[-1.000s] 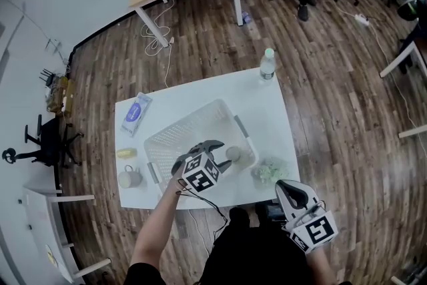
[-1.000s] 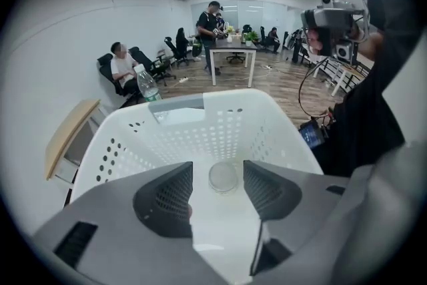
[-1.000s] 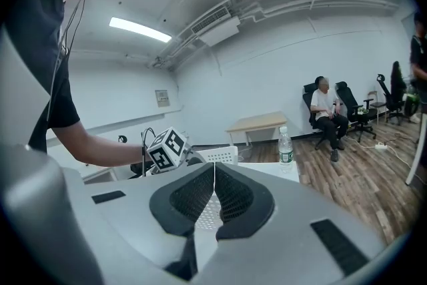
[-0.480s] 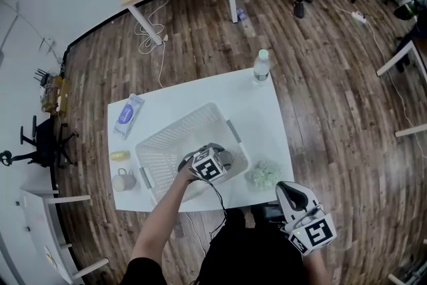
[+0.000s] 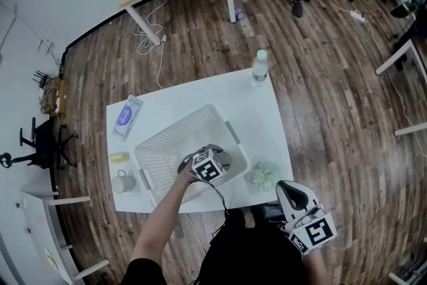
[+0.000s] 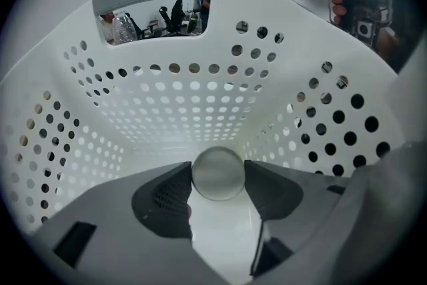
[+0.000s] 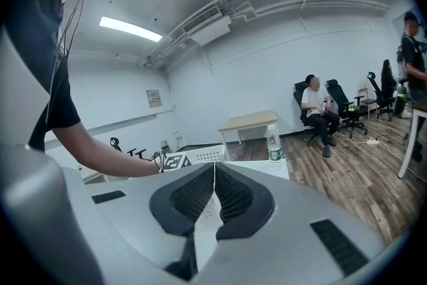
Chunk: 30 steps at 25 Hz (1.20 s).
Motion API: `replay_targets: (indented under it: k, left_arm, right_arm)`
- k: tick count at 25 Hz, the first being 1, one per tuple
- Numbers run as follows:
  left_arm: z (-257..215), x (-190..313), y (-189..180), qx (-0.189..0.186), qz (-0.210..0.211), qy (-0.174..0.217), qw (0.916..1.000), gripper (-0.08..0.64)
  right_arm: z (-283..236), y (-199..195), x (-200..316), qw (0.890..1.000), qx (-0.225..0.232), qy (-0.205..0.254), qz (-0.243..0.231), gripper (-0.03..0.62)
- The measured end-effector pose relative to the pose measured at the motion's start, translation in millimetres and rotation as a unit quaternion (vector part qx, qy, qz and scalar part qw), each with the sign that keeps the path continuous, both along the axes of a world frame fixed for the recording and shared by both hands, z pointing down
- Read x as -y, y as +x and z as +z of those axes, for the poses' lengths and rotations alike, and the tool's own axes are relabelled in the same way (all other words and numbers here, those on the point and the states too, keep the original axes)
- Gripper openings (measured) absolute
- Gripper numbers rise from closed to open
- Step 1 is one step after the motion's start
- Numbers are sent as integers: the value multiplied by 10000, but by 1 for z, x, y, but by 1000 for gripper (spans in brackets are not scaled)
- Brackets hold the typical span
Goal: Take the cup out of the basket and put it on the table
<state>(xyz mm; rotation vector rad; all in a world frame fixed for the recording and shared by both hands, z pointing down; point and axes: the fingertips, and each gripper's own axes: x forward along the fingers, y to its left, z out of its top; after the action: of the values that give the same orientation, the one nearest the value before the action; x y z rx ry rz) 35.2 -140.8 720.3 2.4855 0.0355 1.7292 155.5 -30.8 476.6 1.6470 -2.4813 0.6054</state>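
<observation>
A white perforated basket (image 5: 200,111) stands on the white table (image 5: 267,118). My left gripper (image 5: 219,157) reaches down into its right end. In the left gripper view the jaws are shut on a round pale cup (image 6: 217,173), one pad touching each side of it, with the basket wall (image 6: 180,103) just behind. From the head view the cup is mostly hidden under the gripper. My right gripper (image 5: 288,192) hangs off the table's near right corner, close to my body. Its jaws (image 7: 214,200) are shut with nothing between them.
A water bottle (image 5: 259,67) stands at the table's far right corner. A wipes pack (image 5: 127,117), a small yellow object (image 5: 119,157) and a mug (image 5: 123,181) lie left of the basket. A crumpled green-white cloth (image 5: 262,174) lies to its right. A person sits on a chair far behind.
My left gripper has gone down from above the basket into its right end and closed round the cup. The right gripper has stayed where it was.
</observation>
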Motion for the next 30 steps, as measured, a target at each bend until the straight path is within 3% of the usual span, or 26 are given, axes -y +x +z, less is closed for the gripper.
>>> replay_targets:
  k: [9, 12, 15, 19, 21, 25, 27, 30]
  left_arm:
    - [-65, 20, -4, -755, -531, 412, 9949, 253]
    - [-98, 27, -12, -1297, -949, 645, 9849, 253]
    - [-147, 26, -19, -1995, -1385, 734, 9673, 253]
    - [-206, 8, -29, -2983, -1818, 556, 9353, 252]
    - [-232, -4, -35, -3502, -2018, 392, 9138, 252]
    - [-275, -34, -46, -4664, -2340, -345, 8523, 252]
    - [-288, -47, -55, -5065, -2503, -652, 8225, 252]
    - [-301, -63, -69, -5473, -2687, -901, 7875, 252]
  right_arm:
    - [-7, -14, -2, 9998, -30, 118, -188, 25]
    - [-10, -25, -3, 9993, -39, 179, -320, 25]
    - [-16, -37, -1, 9986, -42, 254, -472, 25]
    - [-20, -56, 0, 9969, -59, 328, -711, 25]
    - [-22, -66, -1, 9958, -47, 369, -837, 25]
    - [-26, -85, -1, 9928, -158, 477, -1084, 25]
    - [-29, -92, -1, 9915, -171, 508, -1184, 26]
    - [-34, -106, -4, 9882, -169, 545, -1421, 26]
